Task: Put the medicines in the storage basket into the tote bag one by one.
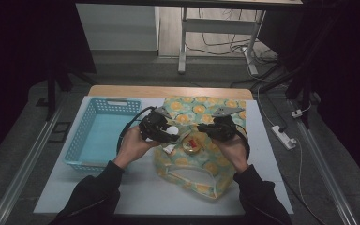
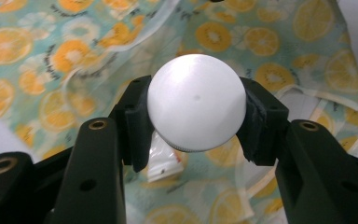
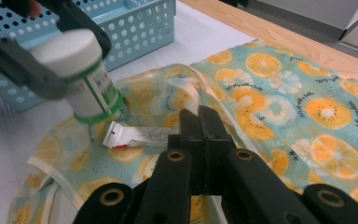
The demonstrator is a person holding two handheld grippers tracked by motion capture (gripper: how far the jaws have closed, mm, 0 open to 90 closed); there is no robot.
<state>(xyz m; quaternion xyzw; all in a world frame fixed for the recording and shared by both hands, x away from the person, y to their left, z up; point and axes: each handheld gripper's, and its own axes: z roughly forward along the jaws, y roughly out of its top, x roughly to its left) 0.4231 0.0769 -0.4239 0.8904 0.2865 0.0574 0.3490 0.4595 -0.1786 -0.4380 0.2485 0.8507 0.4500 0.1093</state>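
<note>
Left gripper view shows us a small white plastic bottle with a round cap (image 2: 196,101) clamped by the cap between the jaws of our left gripper (image 2: 196,121), body pointing down over the orange-patterned fabric bag (image 2: 279,42). Our right gripper (image 3: 200,126) has its jaws closed, probably pinching the bag edge. The perforated blue plastic basket (image 1: 98,133) lies to the left, nearer our left hand.
</note>
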